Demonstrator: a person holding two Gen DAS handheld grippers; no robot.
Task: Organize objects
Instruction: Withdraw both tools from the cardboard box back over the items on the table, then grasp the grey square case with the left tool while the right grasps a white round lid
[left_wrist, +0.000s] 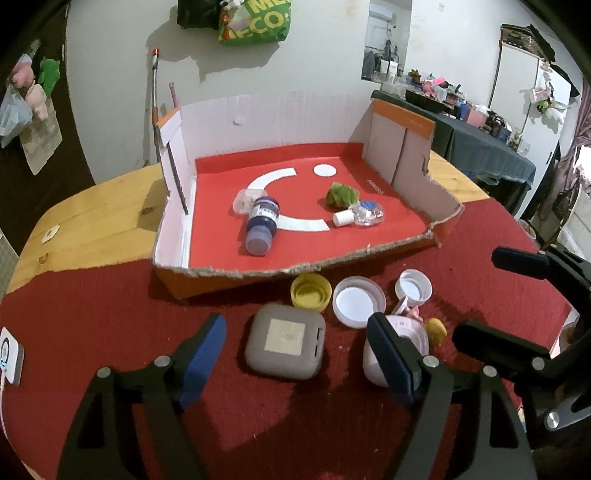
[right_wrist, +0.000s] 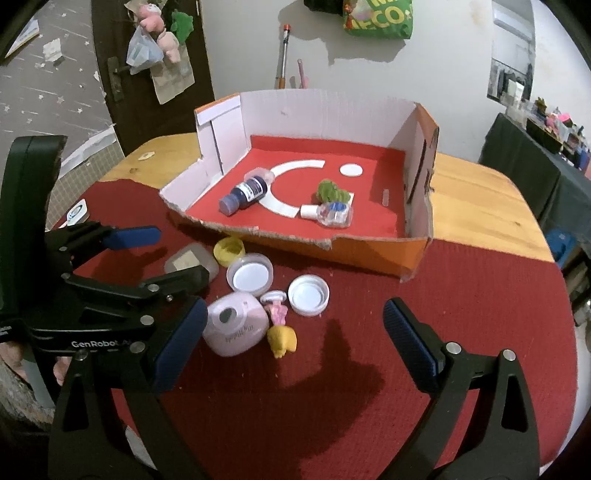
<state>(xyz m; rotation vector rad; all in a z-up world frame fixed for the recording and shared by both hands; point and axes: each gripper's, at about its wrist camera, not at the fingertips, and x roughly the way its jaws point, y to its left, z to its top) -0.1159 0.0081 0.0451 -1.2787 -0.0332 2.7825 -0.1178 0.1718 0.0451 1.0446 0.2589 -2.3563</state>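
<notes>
Grippers come first in both wrist views, each with its jaws spread wide and nothing between the pads. The left gripper hovers over a grey square case, whose body sits in the gap between its blue-padded fingers without touching them. The right gripper hangs over bare red cloth, and just beside its left finger lies a pink rounded case.

Next to that pink case are a small yellow figure and a pink-and-white trinket, the two nearly touching. A little farther stand three upturned lids in a loose row: a yellow cap, a wide white lid and a white screw cap. The yellow cap sits just in front of the torn front wall of the cardboard box.

Inside the box, on its red floor, a dark blue bottle lies on its side with a clear small container touching its far end. To the right a green fuzzy item rests beside a clear bottle with a white cap, also lying down. The box stands on the table, whose bare wood shows beyond the cloth. At the left edge of the cloth lies a white device.
</notes>
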